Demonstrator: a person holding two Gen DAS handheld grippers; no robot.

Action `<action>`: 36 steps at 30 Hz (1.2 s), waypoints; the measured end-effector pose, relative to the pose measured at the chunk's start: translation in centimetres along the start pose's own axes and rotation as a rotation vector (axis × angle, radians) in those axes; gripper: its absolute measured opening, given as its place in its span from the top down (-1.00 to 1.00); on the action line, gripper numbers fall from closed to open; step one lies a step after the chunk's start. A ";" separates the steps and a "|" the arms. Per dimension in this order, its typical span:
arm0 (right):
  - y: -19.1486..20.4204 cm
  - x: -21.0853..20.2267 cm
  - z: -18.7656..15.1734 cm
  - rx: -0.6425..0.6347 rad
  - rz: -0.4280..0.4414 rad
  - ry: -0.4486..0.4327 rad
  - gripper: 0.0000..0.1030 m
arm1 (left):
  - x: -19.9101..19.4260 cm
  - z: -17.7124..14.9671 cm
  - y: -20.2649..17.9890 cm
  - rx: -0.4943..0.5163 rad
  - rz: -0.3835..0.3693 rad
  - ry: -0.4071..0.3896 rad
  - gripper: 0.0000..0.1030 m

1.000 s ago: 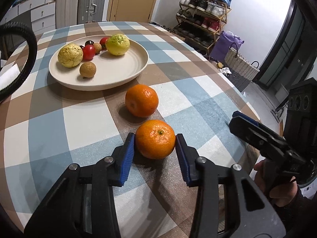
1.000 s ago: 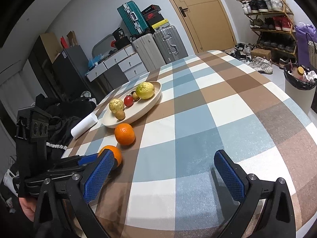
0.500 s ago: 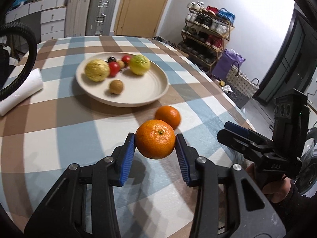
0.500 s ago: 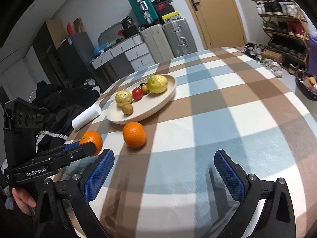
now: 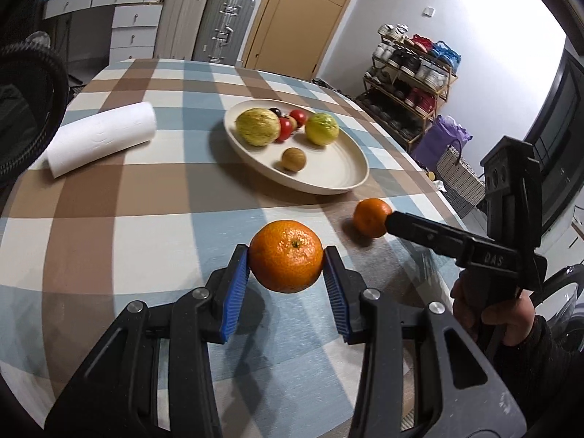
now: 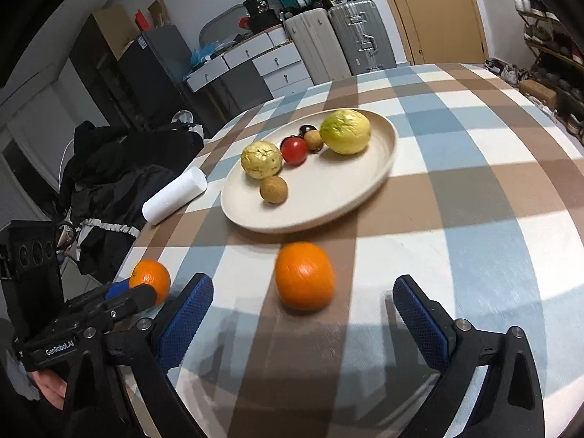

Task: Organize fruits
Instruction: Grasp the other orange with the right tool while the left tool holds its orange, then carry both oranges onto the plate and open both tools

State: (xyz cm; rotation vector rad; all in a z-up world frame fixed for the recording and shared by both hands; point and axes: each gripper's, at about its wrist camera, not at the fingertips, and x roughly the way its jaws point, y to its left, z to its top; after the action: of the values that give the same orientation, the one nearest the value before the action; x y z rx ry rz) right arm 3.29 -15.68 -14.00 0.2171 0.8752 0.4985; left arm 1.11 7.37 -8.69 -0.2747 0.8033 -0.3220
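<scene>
Left tongs (image 5: 286,270) were closed on an orange (image 5: 286,261), one blue pad on each flank, stem end facing the camera. The fruit was clear of the surface (image 5: 146,200), its shadow lying below it. Right tongs (image 6: 303,314) stood wide open and empty, aimed at the second orange (image 6: 304,275), which rested on the surface just short of the plate (image 6: 365,189) rim. Pads were either side of that fruit but well apart from it.

The plate held a yellow fruit (image 6: 346,131), a wrinkled yellow fruit (image 6: 261,159), a red one (image 6: 294,150), two small brown ones and a dark one at the back. Its near half was bare. A paper roll (image 5: 100,138) lay to the left of it.

Step in hand, as judged: carrying the held orange to the plate, with the right side lining up its own pick. Next move calls for lowering the held orange onto the bare near part of the plate before release, since it may roll. Right tongs need to advance and close squarely across the second orange.
</scene>
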 end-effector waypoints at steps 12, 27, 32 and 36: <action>1.0 1.7 0.9 -0.037 -0.031 0.025 -0.08 | 0.3 0.7 0.5 -0.007 -0.004 -0.013 0.26; -0.3 1.2 0.5 -0.007 -0.011 0.022 0.28 | 1.1 1.4 -0.6 0.003 0.005 -0.009 0.26; -0.7 0.5 1.0 0.017 0.015 0.006 0.28 | 1.4 1.9 -0.9 0.001 0.004 -0.007 0.26; 0.0 -0.5 1.9 0.002 0.042 -0.028 0.28 | 1.5 2.8 -1.7 0.017 0.003 -0.025 0.26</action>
State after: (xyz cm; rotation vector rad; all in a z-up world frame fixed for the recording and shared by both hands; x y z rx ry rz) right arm 4.54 -15.90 -12.45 0.2438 0.8454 0.5325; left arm 3.84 5.61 -7.20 -0.2610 0.7759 -0.3214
